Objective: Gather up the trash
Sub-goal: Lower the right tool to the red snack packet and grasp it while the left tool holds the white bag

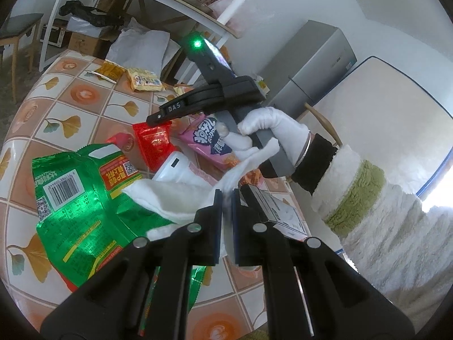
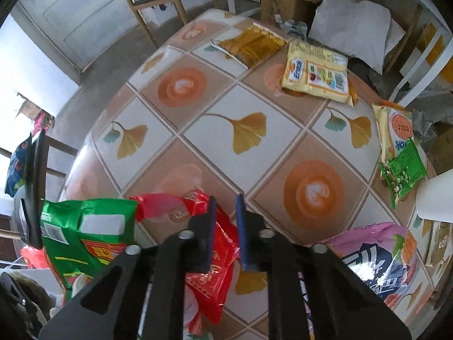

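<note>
On table point(image 2: 243, 107), near edge: red wrapper point(image 2: 220, 272) under R gripper point(image 2: 226, 198), jaws pressed nearly together, only wrapper's edge btwn them, hold unsure. L gripper point(image 1: 226, 192) pinching white sheet point(image 1: 170, 198). Risk: slick foil slipping out on lift w/ so shallow a bite.

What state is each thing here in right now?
Left gripper, shut on the white tissue.
Right gripper, shut on the red wrapper.
Green bag, crumpled, not gripped.
Pink bag, lying on the table.
Yellow packet, lying flat, untouched.
</note>
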Available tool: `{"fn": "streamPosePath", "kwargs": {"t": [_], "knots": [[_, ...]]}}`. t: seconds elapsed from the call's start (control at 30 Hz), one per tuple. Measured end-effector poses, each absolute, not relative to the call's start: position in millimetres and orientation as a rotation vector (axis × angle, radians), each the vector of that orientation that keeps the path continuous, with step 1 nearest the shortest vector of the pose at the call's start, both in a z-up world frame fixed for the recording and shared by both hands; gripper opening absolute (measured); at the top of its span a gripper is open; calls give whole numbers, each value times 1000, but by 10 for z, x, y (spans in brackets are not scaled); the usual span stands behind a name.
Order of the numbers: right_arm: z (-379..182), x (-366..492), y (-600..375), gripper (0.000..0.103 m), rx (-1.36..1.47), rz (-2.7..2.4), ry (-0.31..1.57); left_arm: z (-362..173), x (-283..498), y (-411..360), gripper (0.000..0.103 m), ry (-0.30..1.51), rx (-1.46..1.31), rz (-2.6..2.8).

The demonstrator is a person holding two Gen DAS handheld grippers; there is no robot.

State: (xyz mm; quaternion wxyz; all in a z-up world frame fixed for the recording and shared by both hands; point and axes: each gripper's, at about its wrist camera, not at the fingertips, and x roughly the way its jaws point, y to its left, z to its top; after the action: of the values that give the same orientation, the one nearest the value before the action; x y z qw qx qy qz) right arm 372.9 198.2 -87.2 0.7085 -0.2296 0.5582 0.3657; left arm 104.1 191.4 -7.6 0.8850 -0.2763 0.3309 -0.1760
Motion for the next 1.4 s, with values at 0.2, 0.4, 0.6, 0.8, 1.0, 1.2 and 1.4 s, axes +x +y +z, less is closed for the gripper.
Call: {"fn": "streamPosePath", "kwargs": {"t": [0.2, 0.4, 0.6, 0.8, 1.0, 1.2, 1.4], "knots": [[-627, 3717, 1909, 5, -420, 811, 1173, -83, 1017, 1925, 5, 682, -579, -361], [-272, 3739, 1767, 4, -292, 784, 1097, -70, 1015, 1930, 5, 671, -574, -358], [251, 3607, 1547, 3, -203, 760, 964, -13, 999, 1915, 5, 643, -565, -375], [511, 3476, 1387, 3, -181, 772, 934, -24, 1015, 1885, 5, 643, -570, -377], [218, 3530, 1418, 35, -193, 748, 1086, -64, 1013, 1882, 5, 655, -579, -369], [-259, 3661, 1549, 56, -177, 683, 1284, -81, 1007, 1911, 5, 659, -583, -364], [-695, 3805, 1718, 62, -224, 609, 1402, -85, 1005, 1899, 5, 665, -585, -371]]}}
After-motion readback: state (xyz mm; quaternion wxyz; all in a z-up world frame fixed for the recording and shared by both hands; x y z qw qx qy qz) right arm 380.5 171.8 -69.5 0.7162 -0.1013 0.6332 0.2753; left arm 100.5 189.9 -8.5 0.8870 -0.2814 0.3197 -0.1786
